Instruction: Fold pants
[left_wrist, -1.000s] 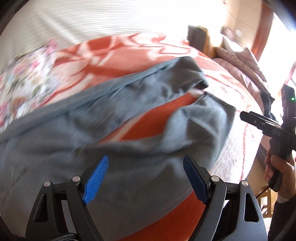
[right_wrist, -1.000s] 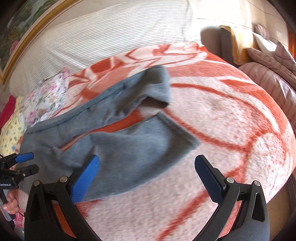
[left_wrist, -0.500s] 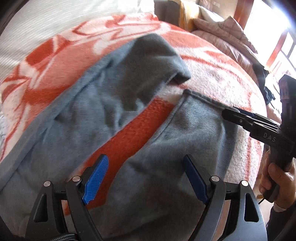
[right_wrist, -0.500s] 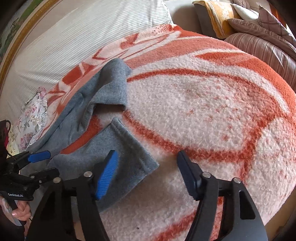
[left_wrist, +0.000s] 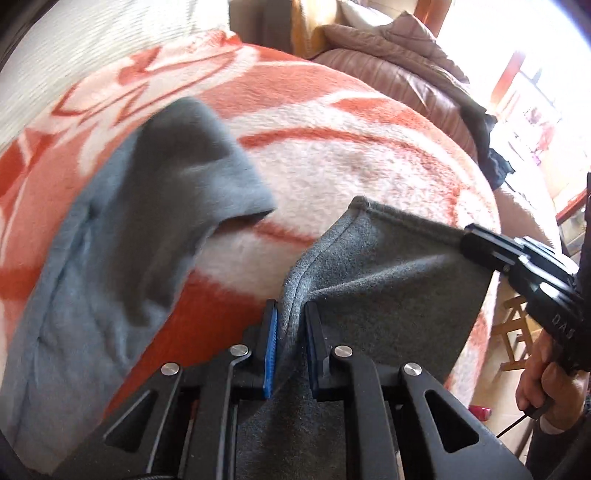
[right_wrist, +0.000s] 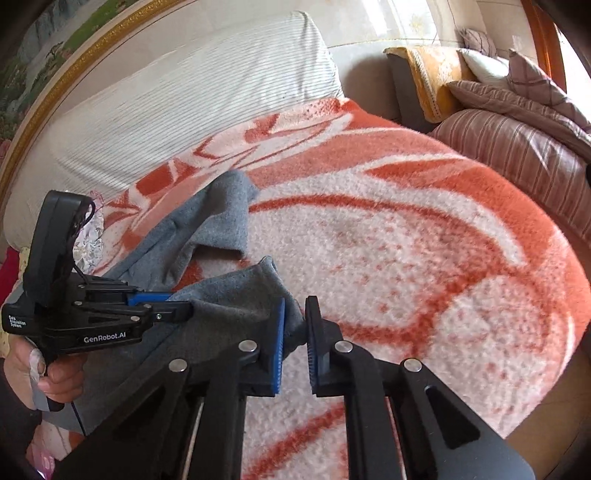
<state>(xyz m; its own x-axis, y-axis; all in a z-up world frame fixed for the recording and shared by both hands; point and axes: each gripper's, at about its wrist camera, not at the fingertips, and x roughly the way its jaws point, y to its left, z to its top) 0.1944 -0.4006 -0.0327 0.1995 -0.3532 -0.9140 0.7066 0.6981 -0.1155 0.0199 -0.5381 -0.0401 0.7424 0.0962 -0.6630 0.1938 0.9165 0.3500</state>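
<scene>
Grey fleece pants (left_wrist: 122, 236) lie on an orange and white blanket (left_wrist: 351, 155). The near leg's cuff (left_wrist: 388, 273) is lifted off the blanket and held at both corners. My left gripper (left_wrist: 291, 314) is shut on the cuff's left edge. My right gripper (right_wrist: 295, 310) is shut on the cuff's other corner (right_wrist: 291, 314); it also shows in the left wrist view (left_wrist: 469, 240), pinching the hem. The far leg (right_wrist: 221, 214) lies flat, its cuff curled over. The left gripper shows in the right wrist view (right_wrist: 184, 306).
A striped white cushion (right_wrist: 192, 96) backs the blanket. Brown striped bedding (right_wrist: 517, 147) and pillows lie at the right. A floral cloth (right_wrist: 88, 236) sits at the left. A wooden stool (left_wrist: 517, 332) stands below the blanket's right edge.
Both grippers have closed from open onto the near leg's cuff corners and lifted the cuff off the blanket. Both views have moved closer to the cuff.
</scene>
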